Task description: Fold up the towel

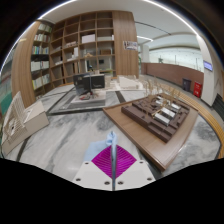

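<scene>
Gripper view showed the gripper (112, 165) held high above a room, its two fingers pressed together so that the magenta pads (106, 164) met face to face with only a thin dark seam between them. Nothing lay between the pads; the fingers were clenched on themselves and grasped no cloth. Just beyond the fingertips stretched a pale marbled floor or surface (65, 140), the landmark for everything else. To the right of that pale surface stood a wooden table (150, 130) carrying what looked like an architectural model (160, 112) of small blocks. At the far side of the pale surface sat a low grey platform (85, 100) with a dark box-like object (88, 84) on it, too small to identify. Behind that platform rose tall wooden bookshelves (75, 45) holding books and ornaments. Farther right of the shelves ran a bright corridor with a red item (197, 89) against the wall. No towel appeared anywhere in the view, so its place could not be told. Judging by this, the folding had either not begun or the towel lay out of sight; with the fingers closed on nothing, finding, grasping and folding the towel all seemed left to do.
</scene>
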The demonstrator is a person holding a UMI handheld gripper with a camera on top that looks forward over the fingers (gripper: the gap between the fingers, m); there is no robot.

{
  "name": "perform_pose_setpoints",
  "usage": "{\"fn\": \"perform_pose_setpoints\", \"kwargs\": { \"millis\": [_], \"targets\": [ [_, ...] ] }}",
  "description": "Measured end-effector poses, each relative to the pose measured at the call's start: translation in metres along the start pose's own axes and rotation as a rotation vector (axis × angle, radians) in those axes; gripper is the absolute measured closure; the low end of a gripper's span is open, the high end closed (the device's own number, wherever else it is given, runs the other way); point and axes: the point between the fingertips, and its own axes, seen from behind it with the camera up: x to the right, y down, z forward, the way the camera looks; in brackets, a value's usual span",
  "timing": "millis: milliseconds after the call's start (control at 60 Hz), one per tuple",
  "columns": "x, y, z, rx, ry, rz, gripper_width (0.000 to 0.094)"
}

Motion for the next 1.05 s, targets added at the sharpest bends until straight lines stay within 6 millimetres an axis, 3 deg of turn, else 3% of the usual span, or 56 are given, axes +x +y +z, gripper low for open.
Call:
{"fn": "perform_pose_setpoints", "kwargs": {
  "millis": [100,117,167,183,217,317,367,467,617,800,917,1050],
  "targets": [
    [0.022,0.024,0.022,-0.081,0.015,0.012,0.0905],
    [0.023,0.031,0.01,-0.089,0.011,0.014,0.0904],
    [0.024,0.039,0.015,-0.111,-0.004,0.021,0.0886],
    [0.023,0.04,0.016,-0.116,-0.014,0.025,0.0772],
    [0.022,0.039,0.015,-0.116,-0.019,0.033,0.0669],
    [0.028,0.038,0.008,-0.093,-0.031,0.029,0.0069],
    [0.035,0.038,-0.002,-0.092,-0.022,0.019,0.0128],
    [0.039,0.037,-0.036,-0.062,-0.003,0.009,0.0107],
    [0.007,0.036,-0.107,-0.01,-0.061,-0.026,0.0104],
    [-0.015,0.044,-0.178,0.064,-0.076,-0.11,0.0105],
    [-0.02,0.046,-0.203,0.092,-0.083,-0.104,0.0106],
    [-0.029,0.044,-0.212,0.101,-0.136,-0.057,0.0113]
  ]
}}
